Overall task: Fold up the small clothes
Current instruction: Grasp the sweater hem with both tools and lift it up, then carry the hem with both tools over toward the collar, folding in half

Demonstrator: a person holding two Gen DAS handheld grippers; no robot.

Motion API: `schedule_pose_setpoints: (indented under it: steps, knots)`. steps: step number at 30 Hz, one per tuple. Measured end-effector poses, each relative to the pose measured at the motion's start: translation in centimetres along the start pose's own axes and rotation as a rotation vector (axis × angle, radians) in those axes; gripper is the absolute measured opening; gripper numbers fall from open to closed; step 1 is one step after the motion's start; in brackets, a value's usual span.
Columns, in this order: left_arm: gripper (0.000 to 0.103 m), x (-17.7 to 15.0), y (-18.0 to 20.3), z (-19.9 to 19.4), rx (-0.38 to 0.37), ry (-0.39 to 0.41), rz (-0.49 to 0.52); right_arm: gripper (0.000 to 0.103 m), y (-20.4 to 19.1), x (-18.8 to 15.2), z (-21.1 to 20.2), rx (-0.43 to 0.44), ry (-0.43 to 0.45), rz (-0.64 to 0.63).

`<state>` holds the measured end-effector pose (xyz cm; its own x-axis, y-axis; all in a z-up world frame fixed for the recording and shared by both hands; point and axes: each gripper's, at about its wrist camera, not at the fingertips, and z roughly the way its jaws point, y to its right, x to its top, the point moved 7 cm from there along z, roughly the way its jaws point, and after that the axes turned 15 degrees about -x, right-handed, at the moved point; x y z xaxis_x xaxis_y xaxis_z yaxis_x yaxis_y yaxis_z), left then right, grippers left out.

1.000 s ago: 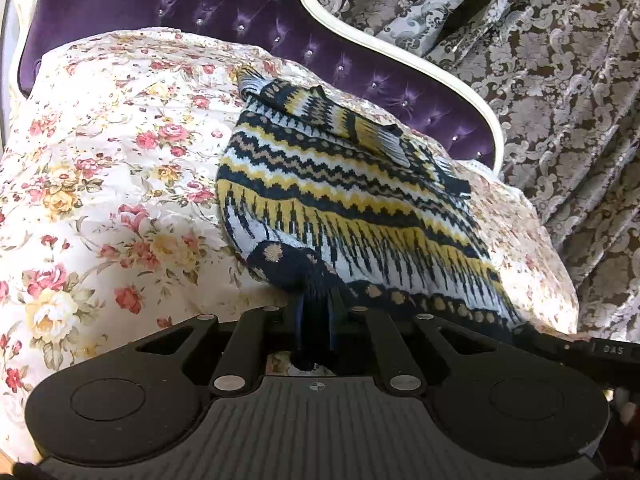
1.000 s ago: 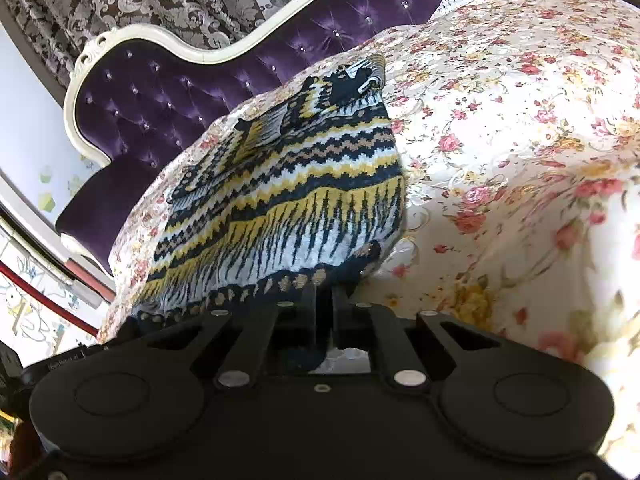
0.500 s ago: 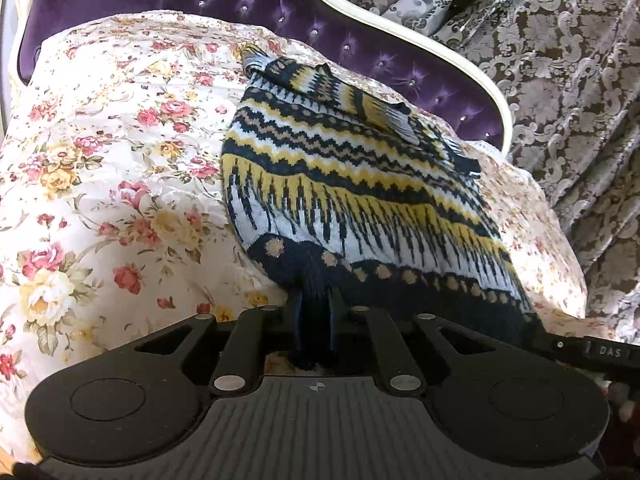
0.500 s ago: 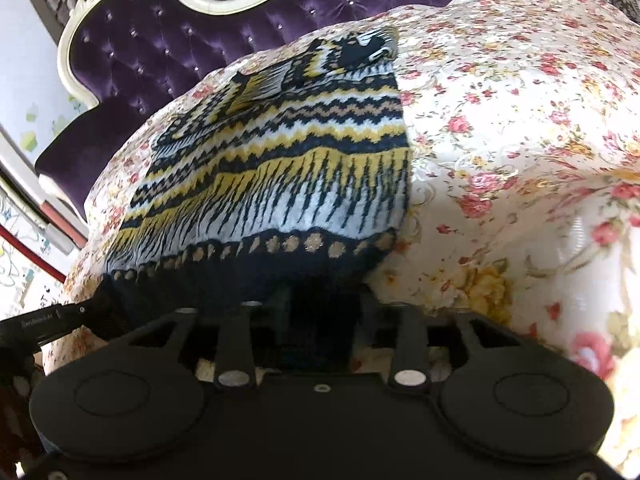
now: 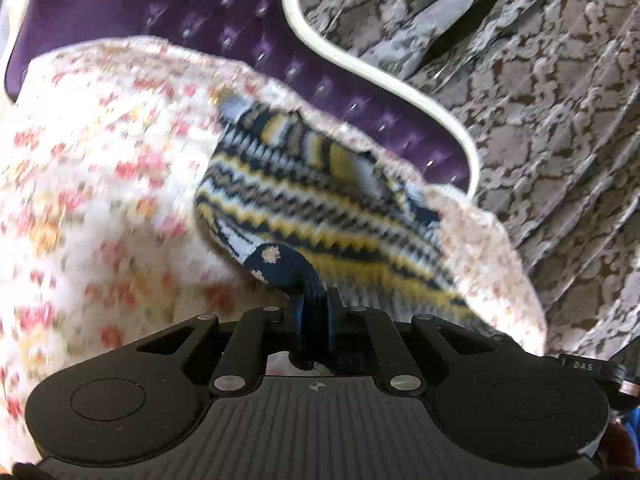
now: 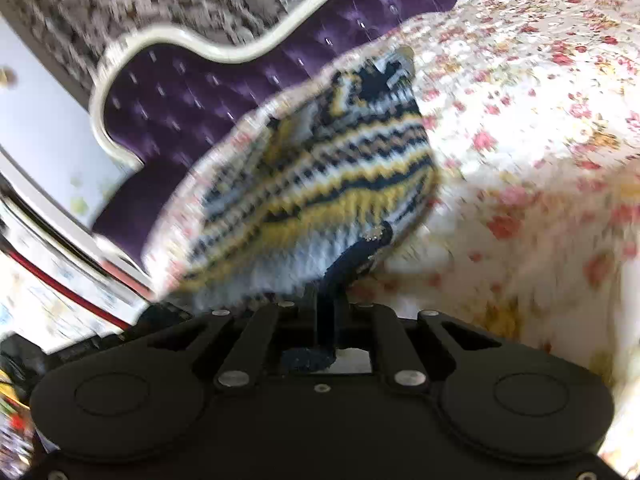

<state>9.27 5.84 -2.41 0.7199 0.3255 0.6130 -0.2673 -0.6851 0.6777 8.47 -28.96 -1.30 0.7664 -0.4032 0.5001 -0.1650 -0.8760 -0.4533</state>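
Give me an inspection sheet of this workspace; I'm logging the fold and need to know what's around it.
Surface: bed with floral bedspread, blurred by motion.
Job's things: knitted sweater, navy, yellow and pale blue zigzag bands, far part lying on the bedspread, near hem corners lifted.
Clutter: nothing seen.
Grippers: left tongs shut on the sweater's navy hem; right tongs shut on the hem at its other corner.
Cables: nothing seen.
Surroundings: purple tufted headboard with a white frame; patterned grey curtain behind it.
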Motion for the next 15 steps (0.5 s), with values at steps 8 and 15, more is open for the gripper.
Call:
schedule_pose_setpoints:
  steps: [8,15]
  knots:
    - [0.01,6.4,2.7,-0.2,-0.083,0.071,0.054,0.015,-2.1,6.1,-1.4,0.133,0.103,0.049]
    - [0.01,12.2,4.5,1.4,-0.124,0.144,0.127,0.015,-4.6,12.0,-0.9,0.182,0.181,0.002]
